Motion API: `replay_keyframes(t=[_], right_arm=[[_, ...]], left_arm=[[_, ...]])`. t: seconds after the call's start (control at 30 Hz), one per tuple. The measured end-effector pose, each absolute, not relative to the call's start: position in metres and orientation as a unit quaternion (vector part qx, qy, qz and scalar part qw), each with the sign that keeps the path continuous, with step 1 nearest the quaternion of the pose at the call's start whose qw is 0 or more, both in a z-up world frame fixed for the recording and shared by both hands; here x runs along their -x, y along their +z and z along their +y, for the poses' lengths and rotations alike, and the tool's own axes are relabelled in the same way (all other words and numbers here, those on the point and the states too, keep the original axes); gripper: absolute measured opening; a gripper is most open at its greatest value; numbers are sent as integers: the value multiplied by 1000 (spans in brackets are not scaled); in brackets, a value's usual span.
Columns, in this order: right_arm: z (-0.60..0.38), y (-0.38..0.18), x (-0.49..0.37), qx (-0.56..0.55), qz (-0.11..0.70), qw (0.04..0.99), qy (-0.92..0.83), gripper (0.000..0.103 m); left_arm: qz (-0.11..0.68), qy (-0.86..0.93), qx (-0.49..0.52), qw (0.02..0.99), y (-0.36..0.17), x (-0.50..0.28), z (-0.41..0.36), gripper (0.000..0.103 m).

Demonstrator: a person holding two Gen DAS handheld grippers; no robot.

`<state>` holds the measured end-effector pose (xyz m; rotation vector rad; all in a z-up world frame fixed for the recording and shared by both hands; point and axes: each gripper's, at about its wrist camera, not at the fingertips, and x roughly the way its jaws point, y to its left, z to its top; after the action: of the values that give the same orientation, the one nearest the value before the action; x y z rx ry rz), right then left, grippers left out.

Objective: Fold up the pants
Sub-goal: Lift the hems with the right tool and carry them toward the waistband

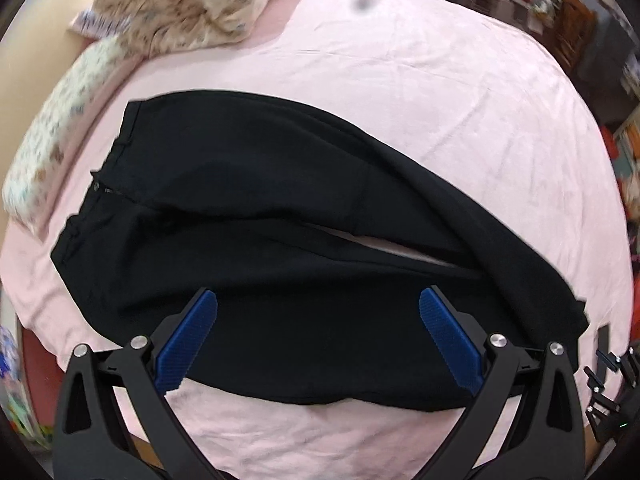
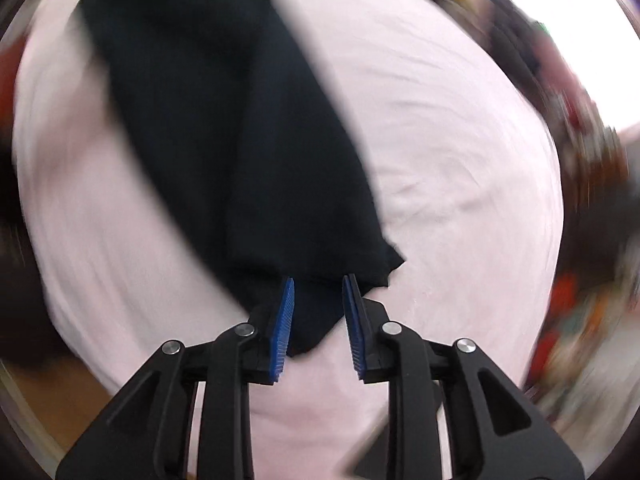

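Note:
Black pants (image 1: 280, 208) lie spread on a pink bed sheet (image 1: 440, 92), waistband at the left, legs running right. My left gripper (image 1: 318, 300) is wide open, hovering over the near leg, holding nothing. In the right wrist view, which is motion-blurred, the pants (image 2: 240, 140) stretch away from the leg hem. My right gripper (image 2: 318, 284) has its blue pads either side of the hem, with a narrow gap between them and cloth in that gap.
A floral pillow and folded floral quilt (image 1: 172, 4) lie at the bed's far left. Cluttered furniture (image 1: 580, 28) stands beyond the bed's far right edge. The bed's near edge (image 1: 36, 360) shows at the lower left.

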<state>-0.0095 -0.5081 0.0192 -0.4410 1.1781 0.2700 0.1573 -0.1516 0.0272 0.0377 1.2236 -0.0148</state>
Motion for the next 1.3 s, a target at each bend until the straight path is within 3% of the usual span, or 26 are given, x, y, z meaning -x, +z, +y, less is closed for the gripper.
replay_keyframes(t=[0.03, 0.1, 0.17, 0.3, 0.37, 0.47, 0.5, 0.7, 0.93, 0.97, 1.1, 1.17, 1.3], right_arm=[[-507, 33, -5, 135, 555, 812, 123, 39], [-491, 53, -38, -27, 553, 822, 135, 73], [-468, 59, -75, -150, 544, 812, 150, 78], [-412, 33, -173, -381, 531, 747, 126, 78], [-391, -3, -212, -529, 532, 654, 97, 75], [-358, -60, -247, -698, 499, 513, 30, 47], [-344, -78, -263, -727, 493, 478, 4, 47], [-313, -112, -319, -727, 489, 468, -112, 45], [-332, -139, -307, -753, 462, 407, -231, 40], [-334, -143, -306, -758, 460, 396, -238, 38], [-334, -155, -298, -770, 456, 364, -259, 12], [-333, -152, -299, -759, 461, 386, -253, 7], [-336, -131, -304, -728, 471, 452, -211, 5]], left_arm=[[573, -5, -12, 819, 28, -161, -145, 101], [569, -8, -4, 822, 33, -166, -129, 101], [566, -15, 1, 825, 36, -172, -116, 101], [547, -12, -24, 837, 37, -191, -80, 101], [535, 8, -40, 844, 38, -197, -57, 101], [542, 25, -47, 839, 36, -207, -15, 101], [545, 26, -43, 837, 36, -210, -2, 101], [545, 48, -14, 837, 30, -231, 78, 101], [560, 76, -4, 825, 11, -261, 122, 101], [556, 76, 2, 827, 10, -264, 127, 101], [574, 53, 36, 817, 3, -275, 136, 101], [584, 51, 32, 809, -1, -282, 135, 101], [592, 58, 59, 802, -2, -292, 140, 101]])
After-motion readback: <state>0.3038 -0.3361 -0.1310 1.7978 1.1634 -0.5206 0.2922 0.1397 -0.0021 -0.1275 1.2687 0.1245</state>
